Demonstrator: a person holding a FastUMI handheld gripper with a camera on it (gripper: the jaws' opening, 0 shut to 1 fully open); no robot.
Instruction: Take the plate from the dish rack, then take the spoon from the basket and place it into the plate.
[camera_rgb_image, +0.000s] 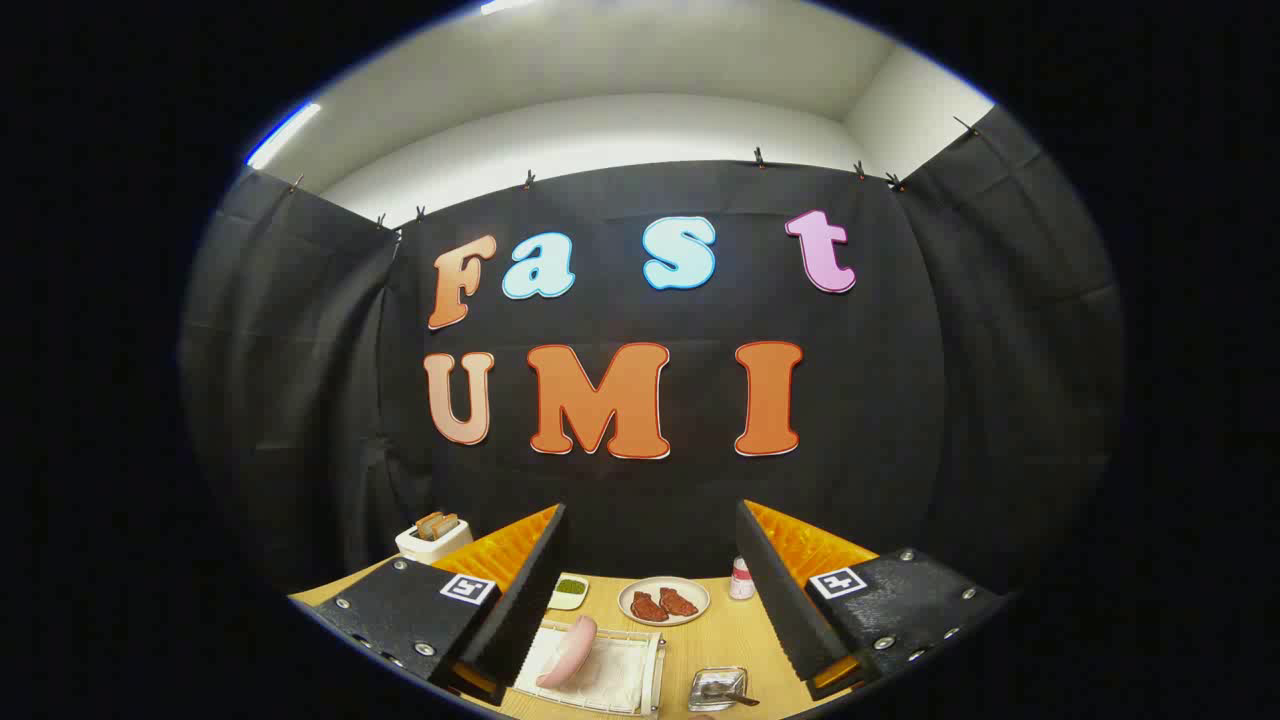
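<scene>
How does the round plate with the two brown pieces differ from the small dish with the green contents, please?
The round plate is larger, circular and holds two brown pieces; the small dish is squarish with green contents. The plate lies beyond the open claw, between its fingers; the dish sits beside one finger. Both are pale and rest on the wooden table.

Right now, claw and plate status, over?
Claw open, empty, above table. Pink piece lies in white rack, between fingers. Spoon in small basket beside it. Nothing in the way.

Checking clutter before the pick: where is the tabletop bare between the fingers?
Bare wood shows between the round plate and the small metal dish, running toward the bottle. It is crowded around the white tray holding a pink sausage. The gripper fingers are open.
</scene>
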